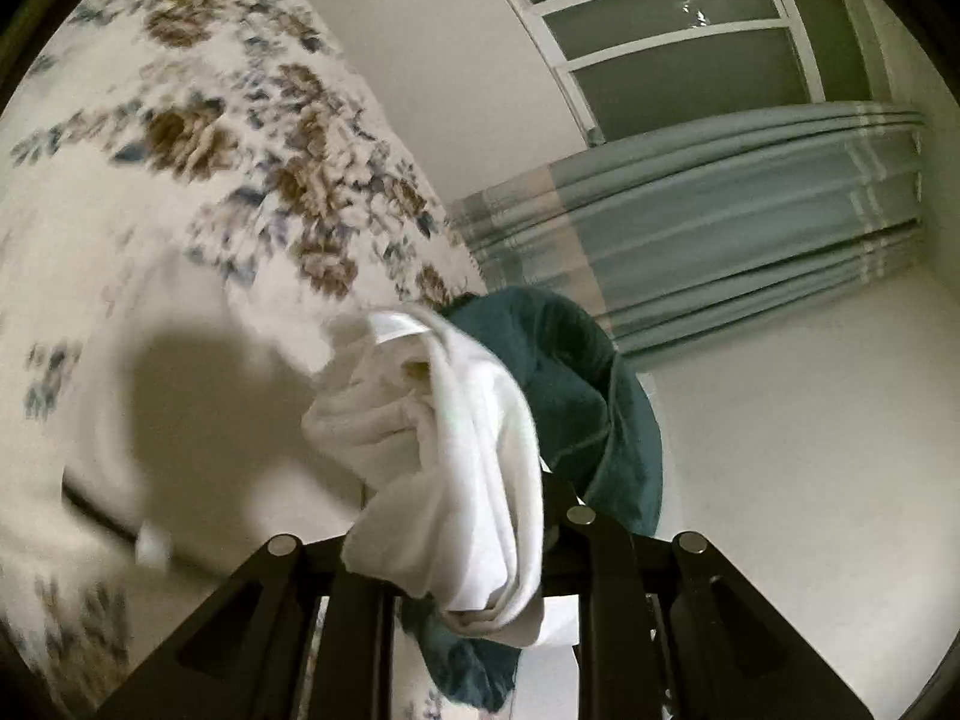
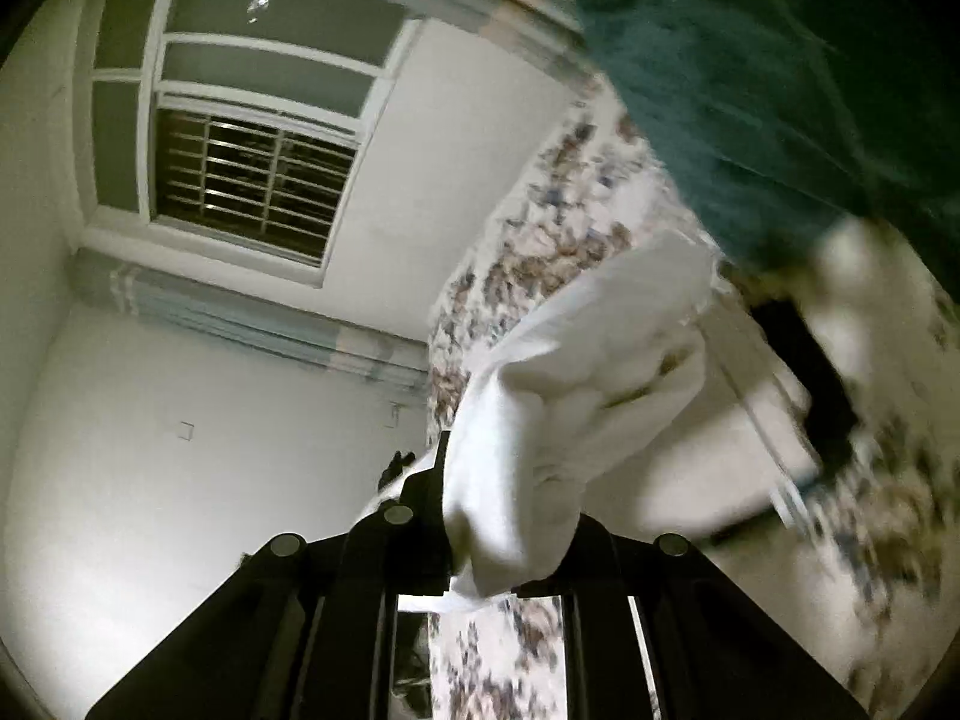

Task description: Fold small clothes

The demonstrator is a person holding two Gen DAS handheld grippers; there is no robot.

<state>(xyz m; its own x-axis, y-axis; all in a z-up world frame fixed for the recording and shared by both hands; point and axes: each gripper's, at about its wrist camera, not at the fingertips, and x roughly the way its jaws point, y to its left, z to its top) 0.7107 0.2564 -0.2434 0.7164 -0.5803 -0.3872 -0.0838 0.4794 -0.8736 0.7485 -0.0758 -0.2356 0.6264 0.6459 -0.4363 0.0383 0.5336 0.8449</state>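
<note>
- White walls, a barred window (image 2: pixel 252 180) with a white frame, and a grey-blue striped curtain (image 1: pixel 720 228) form the background in both wrist views.
- Below the clothes lies a floral bedspread (image 1: pixel 198 138), white with brown and blue flowers; it appears blurred.
- The left gripper (image 1: pixel 480 546) is clamped on a bunched white garment (image 1: pixel 474 450), which rises from between its dark fingers and drapes over them.
- A teal garment (image 1: pixel 576 378) hangs just behind the white one, touching it; a teal edge also shows below the left gripper's fingers, so both cloths may be pinched together, though this cannot be told for sure.
- The right gripper (image 2: pixel 510 546) is likewise closed on the white garment (image 2: pixel 576 396), held up off the bed.
- In the right wrist view the teal garment (image 2: pixel 768 78) fills the upper right corner, close to the lens.
- A dark blurred object (image 2: pixel 810 378) lies on the bedspread at right; its identity cannot be told.
</note>
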